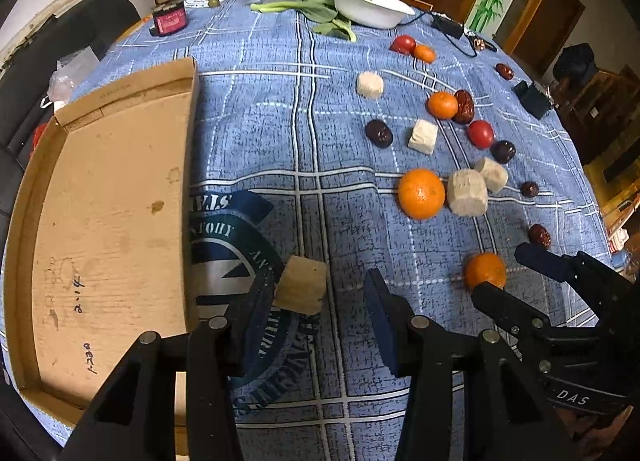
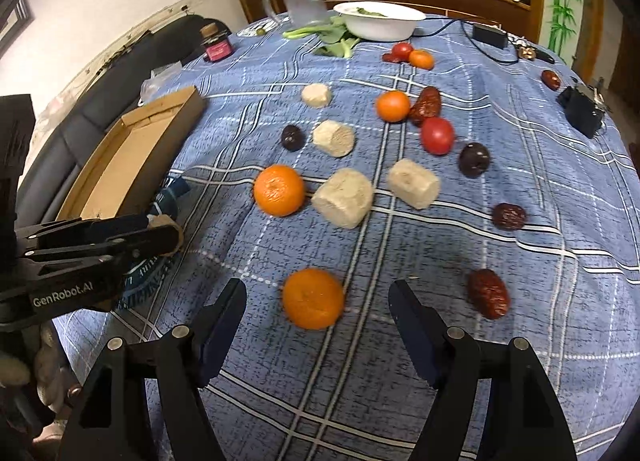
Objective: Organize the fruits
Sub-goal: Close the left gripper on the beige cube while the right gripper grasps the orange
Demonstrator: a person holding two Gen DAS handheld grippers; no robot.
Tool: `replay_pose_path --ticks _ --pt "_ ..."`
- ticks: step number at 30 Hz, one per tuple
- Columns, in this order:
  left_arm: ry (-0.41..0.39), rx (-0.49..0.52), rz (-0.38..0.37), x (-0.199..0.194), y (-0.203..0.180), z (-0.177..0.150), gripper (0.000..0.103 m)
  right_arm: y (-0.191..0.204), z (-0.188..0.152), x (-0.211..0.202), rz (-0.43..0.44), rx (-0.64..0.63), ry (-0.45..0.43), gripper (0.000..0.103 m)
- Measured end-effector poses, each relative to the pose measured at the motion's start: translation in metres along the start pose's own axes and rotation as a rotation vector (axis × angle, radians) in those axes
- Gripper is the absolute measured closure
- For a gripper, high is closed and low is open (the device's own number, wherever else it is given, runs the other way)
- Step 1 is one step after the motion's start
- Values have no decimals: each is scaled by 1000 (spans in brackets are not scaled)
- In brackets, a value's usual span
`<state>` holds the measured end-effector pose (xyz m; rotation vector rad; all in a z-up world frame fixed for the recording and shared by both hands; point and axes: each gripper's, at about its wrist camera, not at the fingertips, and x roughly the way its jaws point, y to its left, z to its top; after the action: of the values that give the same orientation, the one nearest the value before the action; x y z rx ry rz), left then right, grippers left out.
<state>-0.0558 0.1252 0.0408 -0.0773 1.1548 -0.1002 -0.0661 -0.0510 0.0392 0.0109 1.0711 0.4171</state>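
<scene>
Risk: left gripper (image 1: pixel 320 297), jaws apart, touches tan block (image 1: pixel 301 290) on one side only, may topple it; right gripper (image 2: pixel 316 311) brackets orange (image 2: pixel 313 298) unclamped, which may roll.

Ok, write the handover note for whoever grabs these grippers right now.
Left gripper: open, beige chunk against one finger, beside the cardboard tray.
Right gripper: open, nearest orange ahead between its fingers, untouched.
Done: nothing visible in the tray.
Left: other oranges, tomatoes, dates and chunks lie loose on the blue tablecloth.
</scene>
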Motion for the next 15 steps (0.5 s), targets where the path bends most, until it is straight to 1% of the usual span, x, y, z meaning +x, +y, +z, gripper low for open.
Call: replay_pose_path --ticks 2,4,5,7,9,11,14,15 --pt "3 -1 -4 1 1 0 58 0 1 3 -5 0 9 25" --pt "0 7 7 2 1 -1 67 0 0 6 -11 -2 17 25" --pt "-2 14 24 3 0 0 77 1 0 6 -15 -4 19 26" --pt "-4 18 28 3 1 0 78 3 0 8 -24 -11 24 31" --pt "-6 14 27 3 2 0 78 4 0 12 -37 -16 32 42" --pt "-5 17 41 5 2 1 78 4 0 16 -38 -15 42 47" --pt "11 15 40 11 0 1 75 6 1 17 -43 -23 38 47" --pt "9 25 51 12 -2 0 75 6 1 17 -42 -26 39 51"
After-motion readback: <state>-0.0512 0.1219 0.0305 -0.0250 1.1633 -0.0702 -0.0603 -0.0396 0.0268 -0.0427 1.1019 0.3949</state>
